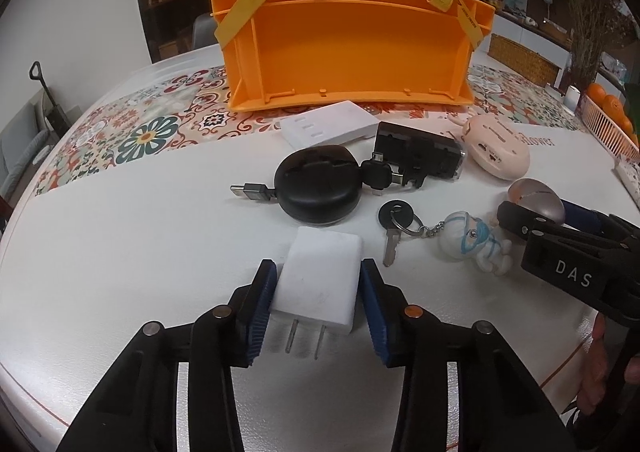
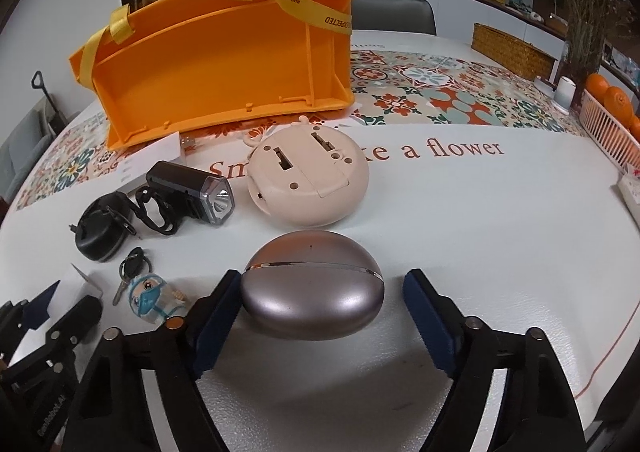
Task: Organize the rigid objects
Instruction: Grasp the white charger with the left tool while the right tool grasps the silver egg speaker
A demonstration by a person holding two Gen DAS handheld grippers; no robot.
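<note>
Both tongs rest low on a white table [image 1: 120, 236]. Left tongs [image 1: 318, 304] are closed on a white charger [image 1: 320, 284], blue pads pressing its two sides, its two metal prongs pointing back toward the camera. Right tongs [image 2: 320, 312] stand half open around a mauve oval case [image 2: 312, 296]: the left pad touches or nearly touches the case, the right pad stands clear of it.

Beyond the charger lie a black cable reel [image 1: 316, 188], a key [image 1: 394, 228] with a masked figurine [image 1: 476, 244], a black bike light [image 1: 420, 158], a white block [image 1: 328, 124] and a pink round gadget [image 2: 308, 180], underside up. Behind them all an orange caddy [image 1: 344, 48] with yellow straps lies tipped on its side, its open compartments facing the tongs.
</note>
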